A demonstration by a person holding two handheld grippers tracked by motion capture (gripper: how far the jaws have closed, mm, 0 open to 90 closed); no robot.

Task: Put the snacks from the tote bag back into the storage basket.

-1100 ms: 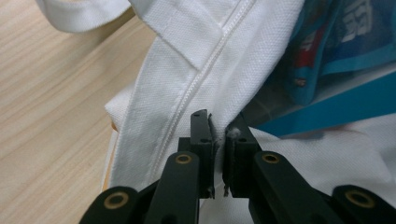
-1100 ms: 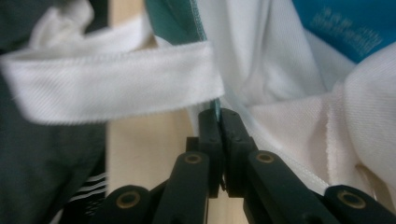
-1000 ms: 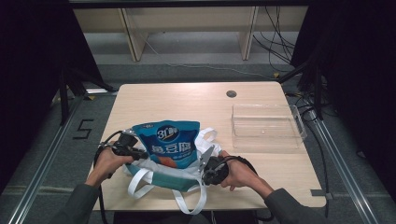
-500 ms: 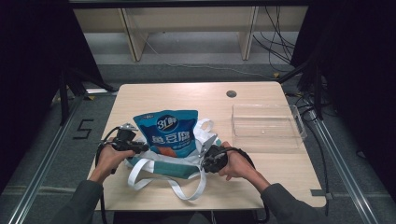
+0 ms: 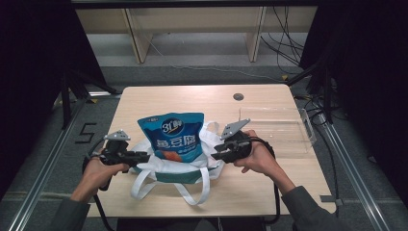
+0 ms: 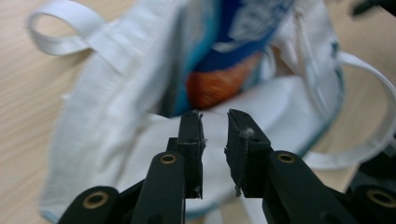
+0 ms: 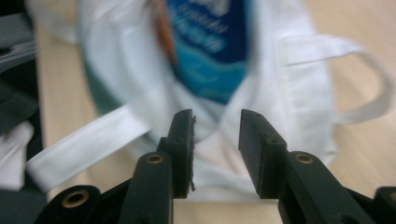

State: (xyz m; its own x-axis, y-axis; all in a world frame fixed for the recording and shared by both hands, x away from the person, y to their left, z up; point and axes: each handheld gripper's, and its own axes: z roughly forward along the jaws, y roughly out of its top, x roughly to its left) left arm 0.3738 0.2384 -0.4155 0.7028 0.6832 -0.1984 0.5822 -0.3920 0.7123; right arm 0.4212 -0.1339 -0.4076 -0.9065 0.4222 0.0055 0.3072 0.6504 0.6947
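The bag (image 5: pixel 179 166) is white with a teal bottom edge and white handles. The pouch (image 5: pixel 172 136) in it is blue with white lettering, a lighter blue band and an orange patch low down. The surface (image 5: pixel 192 98) is pale wood grain, each tool (image 6: pixel 215 154) black with brass-coloured pins.

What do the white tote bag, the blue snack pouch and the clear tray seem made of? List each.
White tote bag: woven cloth, matte; soft folds, flat webbing handles.
Blue snack pouch: probably plastic film, glossy; printed, light sheen.
Clear tray: likely rigid plastic or acrylic; see-through, straight walls.
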